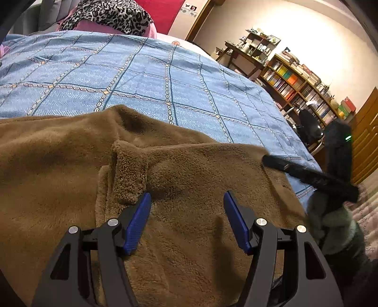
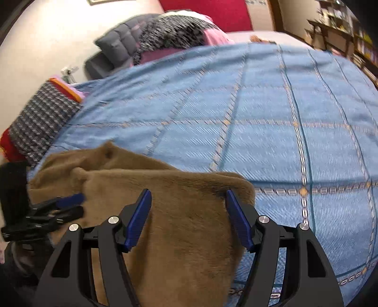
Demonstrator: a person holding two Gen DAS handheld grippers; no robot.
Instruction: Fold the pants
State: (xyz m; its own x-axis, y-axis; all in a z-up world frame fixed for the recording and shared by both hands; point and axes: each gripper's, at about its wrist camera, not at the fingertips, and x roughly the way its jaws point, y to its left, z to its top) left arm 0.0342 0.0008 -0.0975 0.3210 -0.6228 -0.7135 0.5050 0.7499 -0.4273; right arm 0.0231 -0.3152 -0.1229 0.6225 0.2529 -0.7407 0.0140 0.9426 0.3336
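Brown fleece pants (image 1: 70,165): bunched in loose folds at the near edge of the bed (image 1: 165,78), on its blue checked cover; left tool (image 1: 187,207): spread apart, grasping nothing, above the cloth; right tool (image 2: 188,205): likewise released over the pants' end; risk: thick pile may slip, or a pinch takes several layers.

One pair of brown fleece pants (image 1: 184,189), crumpled. One blue checked bedspread with chain pattern (image 1: 146,78). Two black two-finger grippers with blue pads: left gripper (image 1: 187,207), right gripper (image 2: 188,205). Two blue pads per gripper, four in total. One leopard-print cloth (image 1: 111,14). One wooden bookshelf full of books (image 1: 295,82). One black office chair (image 1: 309,127).
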